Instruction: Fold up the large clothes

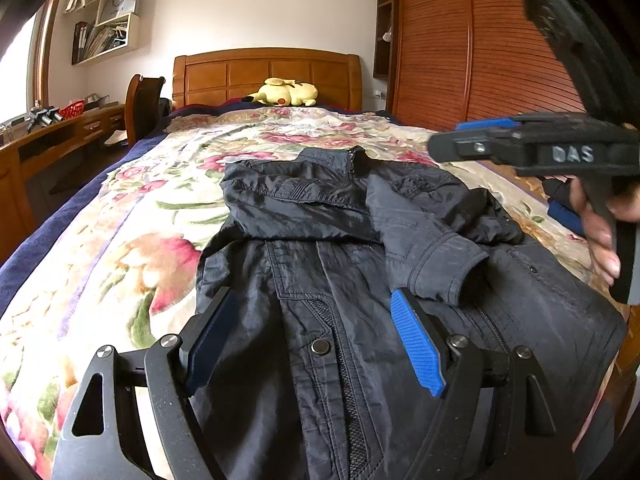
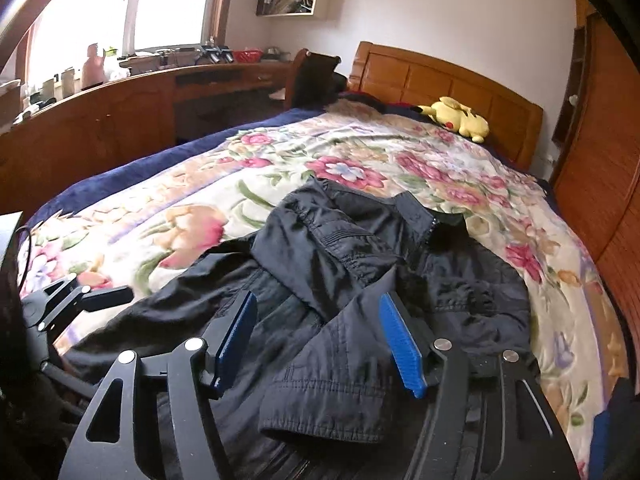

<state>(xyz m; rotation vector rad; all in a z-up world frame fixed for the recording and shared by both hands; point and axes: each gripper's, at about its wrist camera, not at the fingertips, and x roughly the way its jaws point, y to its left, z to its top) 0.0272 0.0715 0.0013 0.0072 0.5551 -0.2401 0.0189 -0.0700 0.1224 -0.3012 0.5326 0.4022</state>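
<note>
Lying front-up on the floral bedspread [image 1: 132, 240] toward the foot edge of the bed is the dark jacket [image 1: 320, 248], collar pointing at the wooden headboard [image 1: 268, 74] and both sleeves folded in across the chest. Both grippers hover over its lower half with jaws spread and nothing pinched: left gripper [image 1: 316, 336] above the front placket, right gripper [image 2: 320, 344] straddling the sleeve cuff [image 2: 324, 408]. Yellow plush toy [image 1: 286, 92] sits up by the headboard.
</note>
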